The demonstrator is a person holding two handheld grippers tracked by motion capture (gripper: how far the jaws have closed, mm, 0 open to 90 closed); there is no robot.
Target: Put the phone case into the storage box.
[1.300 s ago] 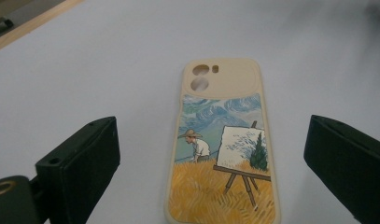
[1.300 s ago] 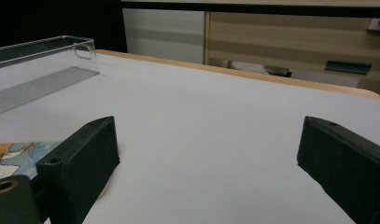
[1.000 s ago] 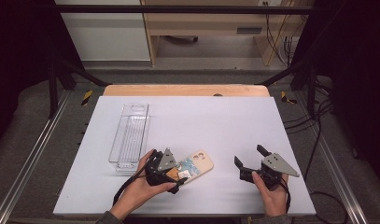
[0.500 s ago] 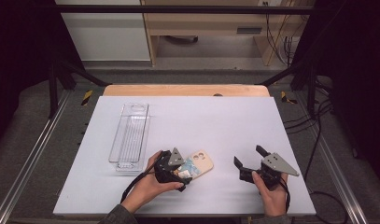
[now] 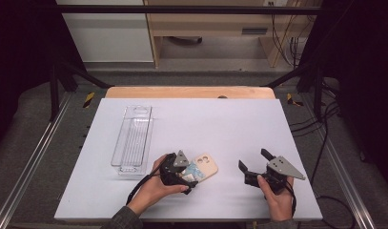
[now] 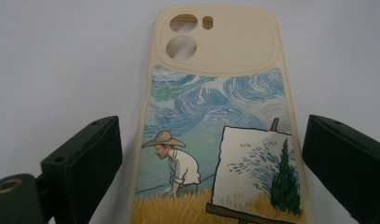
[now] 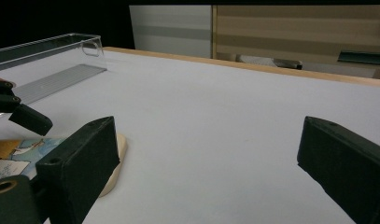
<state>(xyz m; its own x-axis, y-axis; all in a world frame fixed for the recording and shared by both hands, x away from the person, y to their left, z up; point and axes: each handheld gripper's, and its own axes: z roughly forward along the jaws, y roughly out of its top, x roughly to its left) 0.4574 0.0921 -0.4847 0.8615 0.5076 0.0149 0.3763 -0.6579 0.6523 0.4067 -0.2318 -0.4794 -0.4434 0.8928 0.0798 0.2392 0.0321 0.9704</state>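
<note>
Down at 6 o'clock on the desk (image 5: 229,119), left gripper (image 6: 211,168) sits wide open, empty, straddling the phone case (image 6: 220,130): looks light, bendy, grab its long edges.

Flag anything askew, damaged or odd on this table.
Nothing stands out. The phone case lies flat and intact, printed side up, between the open jaws of the left tool. The clear plastic tray sits square on the table. The right tool hovers open.
</note>
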